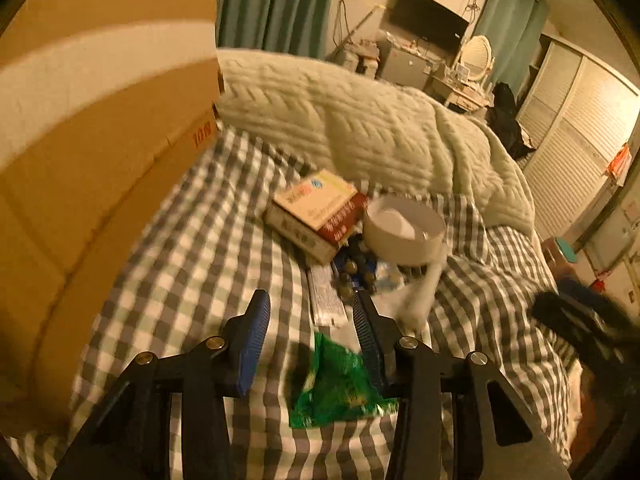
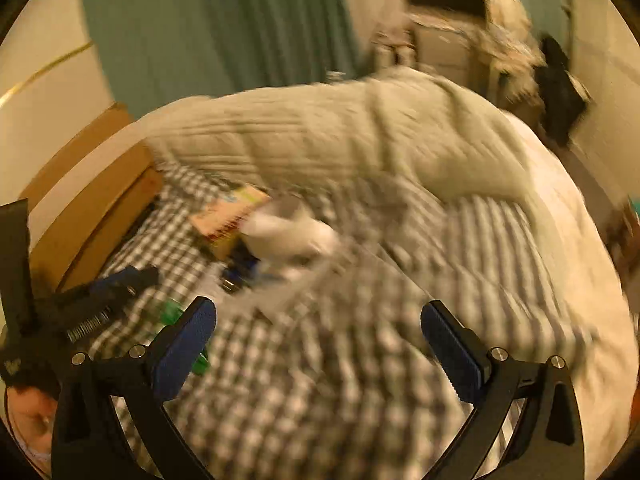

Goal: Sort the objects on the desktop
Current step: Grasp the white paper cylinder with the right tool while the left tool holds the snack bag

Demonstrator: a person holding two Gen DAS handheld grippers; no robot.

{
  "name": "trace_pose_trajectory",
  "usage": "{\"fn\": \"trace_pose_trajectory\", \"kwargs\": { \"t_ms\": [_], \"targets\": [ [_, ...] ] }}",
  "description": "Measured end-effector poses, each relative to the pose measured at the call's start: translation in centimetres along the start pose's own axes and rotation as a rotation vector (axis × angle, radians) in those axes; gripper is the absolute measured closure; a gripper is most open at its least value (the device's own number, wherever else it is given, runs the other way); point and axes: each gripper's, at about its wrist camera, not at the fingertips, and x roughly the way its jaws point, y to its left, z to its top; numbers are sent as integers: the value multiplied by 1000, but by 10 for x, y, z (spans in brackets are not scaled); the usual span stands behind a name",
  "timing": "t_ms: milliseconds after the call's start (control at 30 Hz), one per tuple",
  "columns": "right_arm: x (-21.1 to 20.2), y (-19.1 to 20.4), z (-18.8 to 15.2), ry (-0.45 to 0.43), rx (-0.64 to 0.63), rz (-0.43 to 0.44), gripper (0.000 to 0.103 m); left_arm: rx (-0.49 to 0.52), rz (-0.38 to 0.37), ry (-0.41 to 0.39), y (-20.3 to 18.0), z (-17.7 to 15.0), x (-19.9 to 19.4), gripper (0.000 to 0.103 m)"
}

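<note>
Green packet [image 1: 340, 384] lies on checked sheet [image 1: 192, 264], between the left gripper [image 1: 310, 312] pads, touching only the right pad [image 1: 370, 344]; jaws half-closed, not clamping. Beyond: boxes [image 1: 318, 214], white round tub [image 1: 404, 230]. Right gripper [image 2: 318, 330] wide, holding nothing. Cardboard box [image 1: 92, 152] left.

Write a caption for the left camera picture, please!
Left gripper over a green packet on a checked sheet, with boxes and a white bowl beyond.
</note>
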Motion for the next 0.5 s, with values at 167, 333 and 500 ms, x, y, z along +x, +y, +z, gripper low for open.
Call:
{"fn": "trace_pose_trajectory", "kwargs": {
  "t_ms": [167,333,500],
  "targets": [
    [59,45,23,48,-145,14,0,23,-66,64,-3,-12,8,20],
    [120,58,26,115,-225,-27,0,69,-99,155,-12,-17,31,17],
    [147,45,34,117,-134,-1,6,84,-84,208,-13,-15,55,55]
  ]
}}
